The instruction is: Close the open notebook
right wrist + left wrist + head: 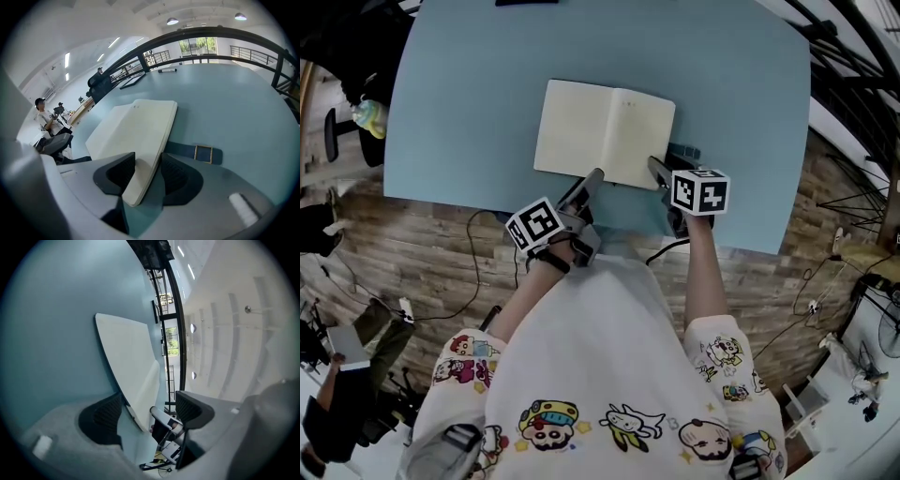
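straddling notebook (600,131) edge, left gripper (148,401) gapes; right gripper (147,158) pinches its corner.

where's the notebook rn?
The notebook lies open mid blue table in the head view, its near right corner between the jaws of the right hand-held gripper.

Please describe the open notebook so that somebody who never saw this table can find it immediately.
On the large light blue table, near the edge closest to the person, lies an open notebook with blank cream paper pages. Unlike the dark blue strip at its right side, it is pale and rectangular.
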